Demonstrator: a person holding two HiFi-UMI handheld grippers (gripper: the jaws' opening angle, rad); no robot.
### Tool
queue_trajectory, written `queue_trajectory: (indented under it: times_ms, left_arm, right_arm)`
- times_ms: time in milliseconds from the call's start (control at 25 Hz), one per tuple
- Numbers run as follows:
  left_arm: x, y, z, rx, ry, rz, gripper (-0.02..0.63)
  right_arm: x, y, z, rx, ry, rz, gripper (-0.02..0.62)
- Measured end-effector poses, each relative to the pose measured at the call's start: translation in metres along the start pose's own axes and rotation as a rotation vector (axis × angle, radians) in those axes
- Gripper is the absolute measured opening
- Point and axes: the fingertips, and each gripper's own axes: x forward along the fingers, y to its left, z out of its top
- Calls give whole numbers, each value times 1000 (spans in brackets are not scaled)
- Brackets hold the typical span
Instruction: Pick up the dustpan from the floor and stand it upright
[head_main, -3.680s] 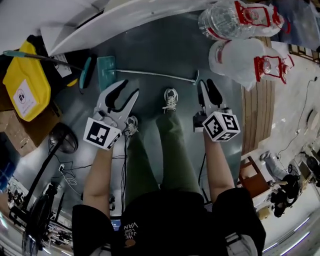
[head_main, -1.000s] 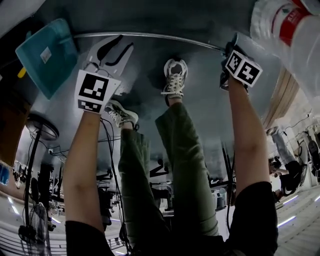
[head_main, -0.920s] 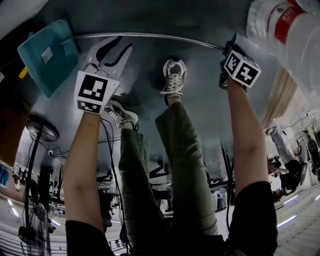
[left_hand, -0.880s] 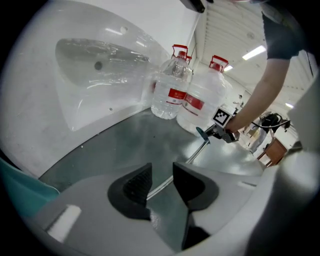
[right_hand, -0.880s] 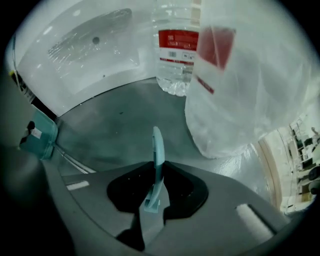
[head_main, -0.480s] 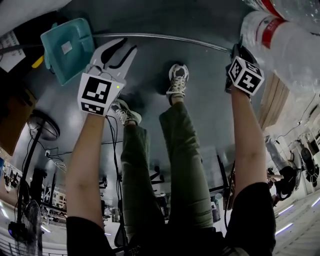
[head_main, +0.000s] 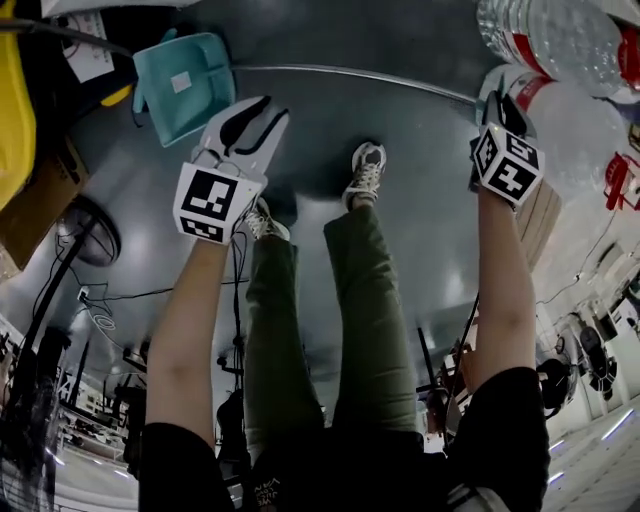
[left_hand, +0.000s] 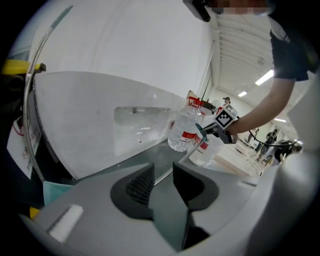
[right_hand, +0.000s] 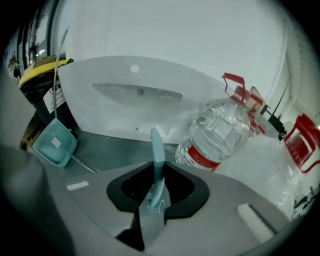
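Pinching the dustpan handle (right_hand: 157, 150), right tongs (right_hand: 155, 190); left tongs (left_hand: 163, 181) apart.

Lab-like hall, ceiling strip lights (left_hand: 264, 77), floor cables (head_main: 160, 293)

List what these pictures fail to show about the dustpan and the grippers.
- Head view: jaws of the right gripper, behind its marker cube.
- Head view: whether the scoop touches the floor; looking steeply down hides any gap.
- Left gripper view: most of the scoop, behind the left gripper body.
- Scoop's label: too small to read anywhere.
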Motion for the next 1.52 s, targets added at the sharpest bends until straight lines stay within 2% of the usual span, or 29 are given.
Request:
queue_trajectory:
  times_ms: [160, 360, 520, 720, 920, 1120, 1280, 1520]
  left_arm:
    - [-33, 8, 16, -21, -49, 27, 167]
    - [-73, 17, 21, -51, -89, 77, 167]
    - [-98, 20, 22, -92, -109, 117, 167]
    - [-125, 27, 32, -136, -154, 167, 167]
    - [-149, 32, 50, -146, -207, 194, 167]
    - [-174, 33, 71, -141, -253, 200, 167]
    - [-195, 39, 86, -141, -292, 209, 167]
    - [-234, 48, 92, -139, -332, 228, 167]
  right_arm:
    - [-20, 11, 53, -60, -55, -2, 66]
    - [-40, 4, 105, -132, -91, -35, 66]
    - [-57, 4, 149, -227, -138, -44, 66]
    - [-81, 28, 211, -364, -221, -28, 69]
    - [-111, 69, 271, -477, -322, 9, 73]
    - [-149, 129, 312, -634, -423, 57, 77]
    - [-178, 184, 332, -761, -506, 97, 80]
    - [-204, 242, 349, -847, -541, 135, 86]
